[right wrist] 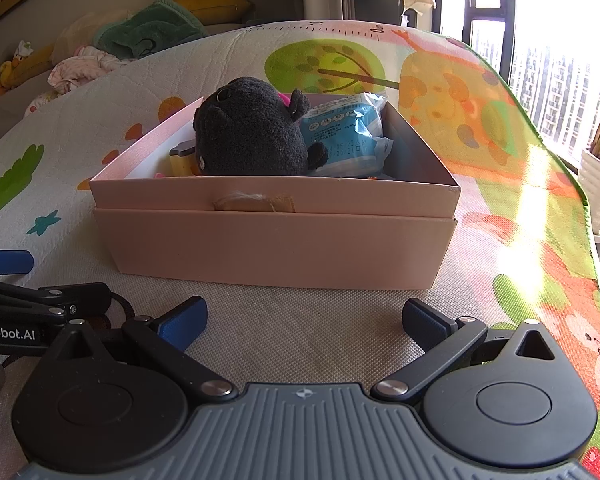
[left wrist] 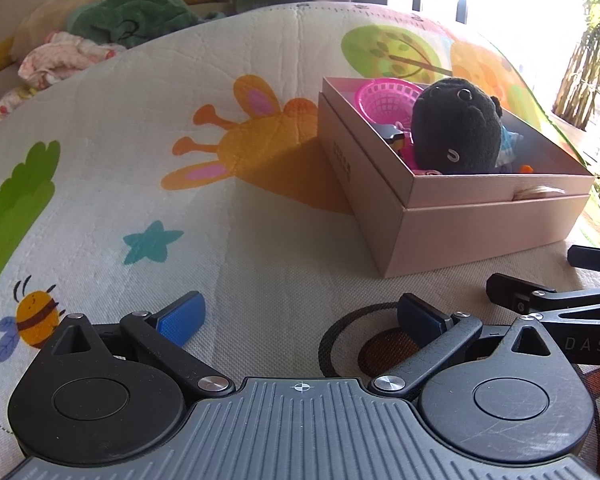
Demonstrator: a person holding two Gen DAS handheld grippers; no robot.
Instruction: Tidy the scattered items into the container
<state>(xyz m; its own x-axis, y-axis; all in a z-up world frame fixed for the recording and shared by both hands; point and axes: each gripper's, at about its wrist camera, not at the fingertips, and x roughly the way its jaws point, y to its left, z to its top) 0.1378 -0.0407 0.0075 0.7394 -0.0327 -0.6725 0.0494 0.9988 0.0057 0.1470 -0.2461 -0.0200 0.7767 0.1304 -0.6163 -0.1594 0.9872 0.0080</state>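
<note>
A pink cardboard box [left wrist: 480,224] stands on the play mat, also in the right wrist view [right wrist: 276,244]. In it lie a black plush toy [left wrist: 456,128] [right wrist: 252,136], a pink plastic basket [left wrist: 384,98], a blue-white packet [right wrist: 348,128] and small toys. My left gripper [left wrist: 300,316] is open and empty, low over the mat, left of the box. My right gripper [right wrist: 304,320] is open and empty, just in front of the box's near wall. The right gripper's black fingers [left wrist: 540,300] show at the right edge of the left view.
The colourful play mat [left wrist: 140,160] covers the floor. Clothes and cushions [left wrist: 100,32] lie beyond its far edge. A window and a white plant pot [right wrist: 598,184] are at the right. A dark cord loop [left wrist: 340,344] lies on the mat under the left gripper.
</note>
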